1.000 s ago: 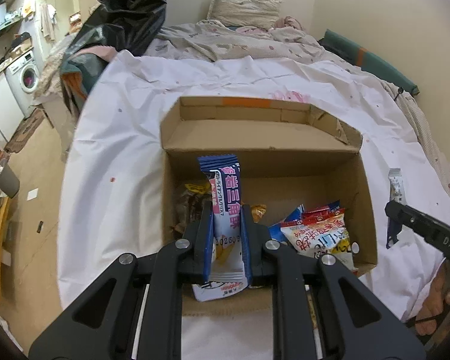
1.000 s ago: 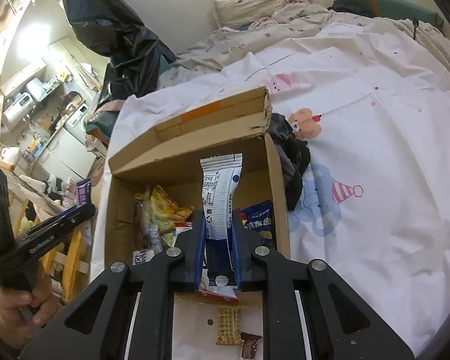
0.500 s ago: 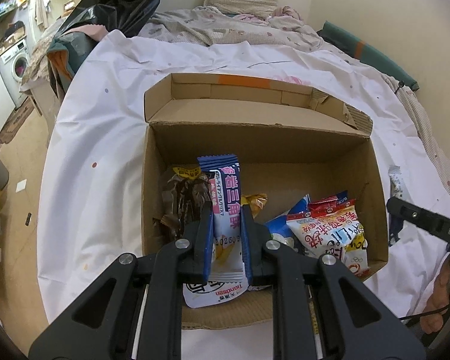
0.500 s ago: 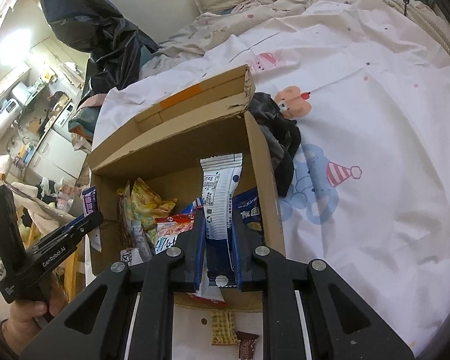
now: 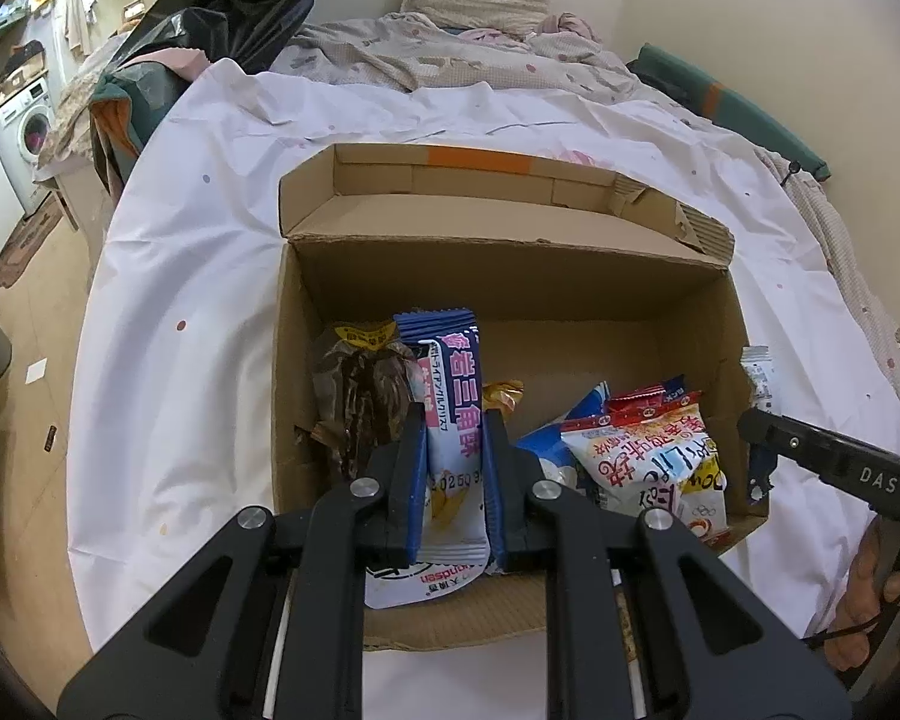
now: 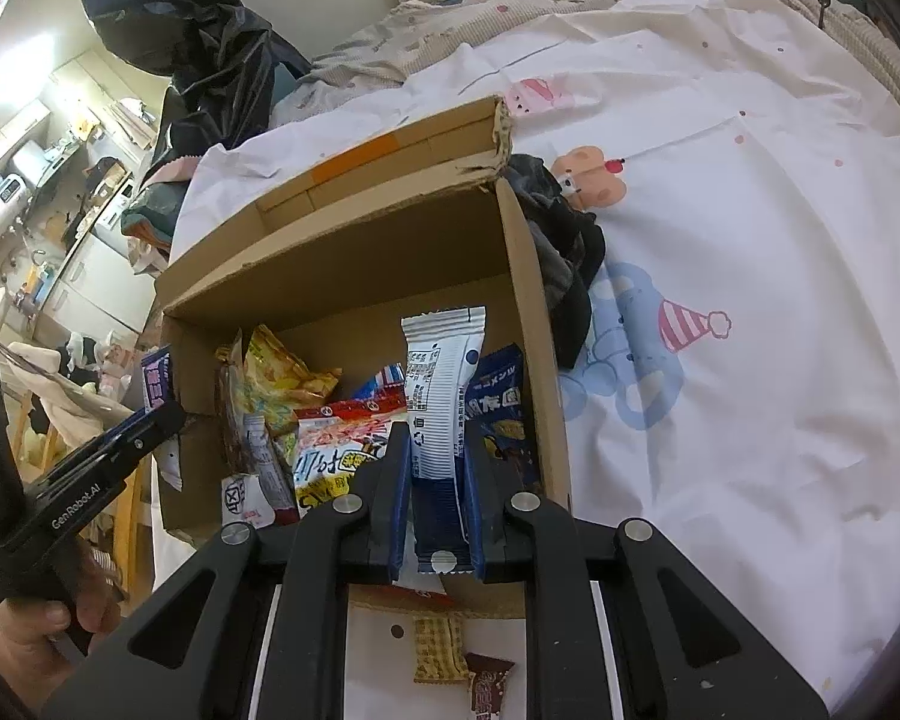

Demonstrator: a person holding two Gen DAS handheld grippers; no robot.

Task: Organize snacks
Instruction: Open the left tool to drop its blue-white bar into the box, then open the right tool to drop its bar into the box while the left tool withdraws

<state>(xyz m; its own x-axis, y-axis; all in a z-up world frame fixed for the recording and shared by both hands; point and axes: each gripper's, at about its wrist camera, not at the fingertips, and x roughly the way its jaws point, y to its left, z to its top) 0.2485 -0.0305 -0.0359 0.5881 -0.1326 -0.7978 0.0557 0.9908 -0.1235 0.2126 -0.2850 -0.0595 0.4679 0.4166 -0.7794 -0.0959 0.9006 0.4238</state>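
Both grippers, left gripper (image 5: 453,450) clamped on a purple-blue packet (image 5: 450,396) and right gripper (image 6: 437,468) on a white one (image 6: 441,384), hover over the crowded cardboard box (image 5: 660,276), where either packet might snag on bags below.

An open cardboard box (image 5: 714,324) sat on the bed, holding loose snack packets. A purple-and-white wafer packet (image 5: 453,420) stood upright, pinched over the box's left part; a white-and-blue packet (image 6: 441,396) stood upright, pinched near its right wall.
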